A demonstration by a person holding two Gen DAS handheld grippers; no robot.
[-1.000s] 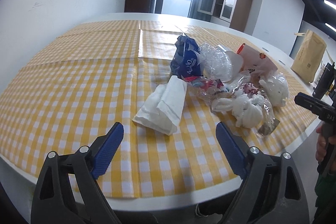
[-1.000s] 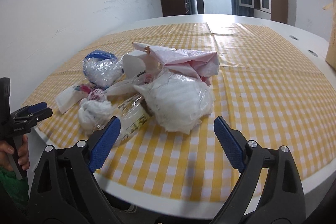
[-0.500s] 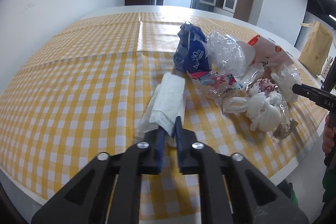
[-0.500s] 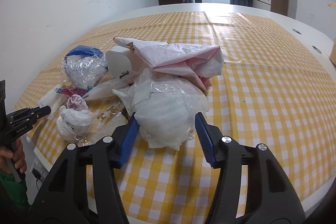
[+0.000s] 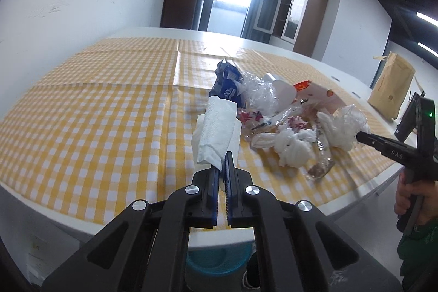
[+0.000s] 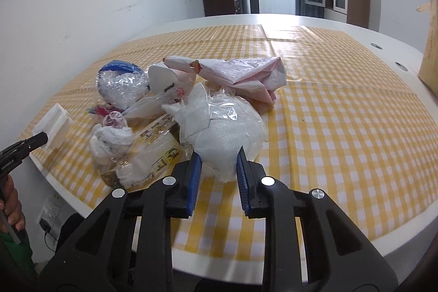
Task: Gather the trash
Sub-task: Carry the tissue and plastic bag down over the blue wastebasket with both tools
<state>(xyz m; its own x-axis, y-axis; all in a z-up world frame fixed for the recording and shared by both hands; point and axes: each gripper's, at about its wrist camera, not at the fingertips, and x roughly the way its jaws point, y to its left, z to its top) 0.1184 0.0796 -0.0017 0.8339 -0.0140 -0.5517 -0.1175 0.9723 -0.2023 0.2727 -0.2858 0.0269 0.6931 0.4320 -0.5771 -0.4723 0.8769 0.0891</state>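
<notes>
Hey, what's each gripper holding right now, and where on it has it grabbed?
Left gripper pinches the folded white paper towel by its near lower edge. Right gripper squeezes the clear bag of white foam at its near end.

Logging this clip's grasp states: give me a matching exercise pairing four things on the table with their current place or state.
Things:
1. folded white paper towel
2. white foam bundle in clear plastic
3. blue wrapper
4. brown paper bag

States:
A. standing at the table's far right edge
B. pinched in the left tool
C. between the right tool's fingers
D. lying behind the towel in the pile

Pairs: 1-B, 2-C, 3-D, 4-A
</notes>
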